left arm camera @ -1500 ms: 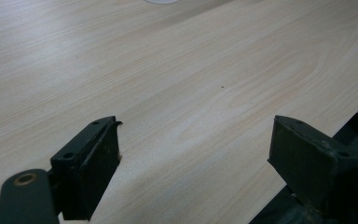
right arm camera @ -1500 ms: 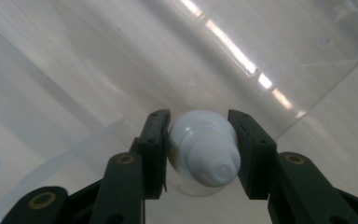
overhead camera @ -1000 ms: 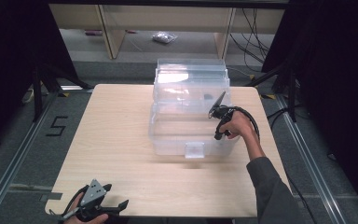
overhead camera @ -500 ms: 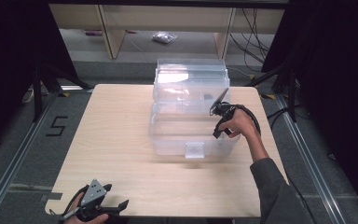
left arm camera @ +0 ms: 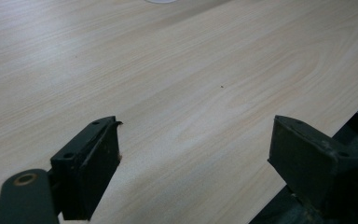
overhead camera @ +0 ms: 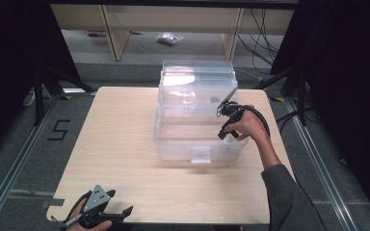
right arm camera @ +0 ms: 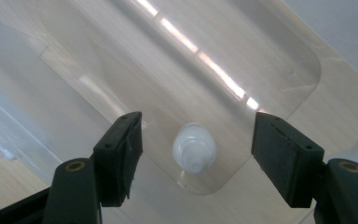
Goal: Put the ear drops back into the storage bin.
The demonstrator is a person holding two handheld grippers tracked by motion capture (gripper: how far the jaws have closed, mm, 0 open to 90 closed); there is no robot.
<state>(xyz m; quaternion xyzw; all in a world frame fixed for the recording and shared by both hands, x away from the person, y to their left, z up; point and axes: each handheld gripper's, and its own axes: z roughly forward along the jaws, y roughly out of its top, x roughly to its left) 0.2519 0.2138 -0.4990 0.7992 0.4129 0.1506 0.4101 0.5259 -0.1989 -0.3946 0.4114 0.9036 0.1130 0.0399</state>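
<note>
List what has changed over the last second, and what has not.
Little has changed. The right gripper has eased slightly lower and nearer over the right end of the clear bin, jaws open above the small white bottle on the bin's floor. Nothing was taken hold of. The left gripper stayed open at the table's near edge; the bin did not move.

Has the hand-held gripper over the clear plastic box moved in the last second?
No. The right hand-held gripper sits at the same spot over the front right corner of the clear plastic storage box, which has not shifted on the table.
</note>
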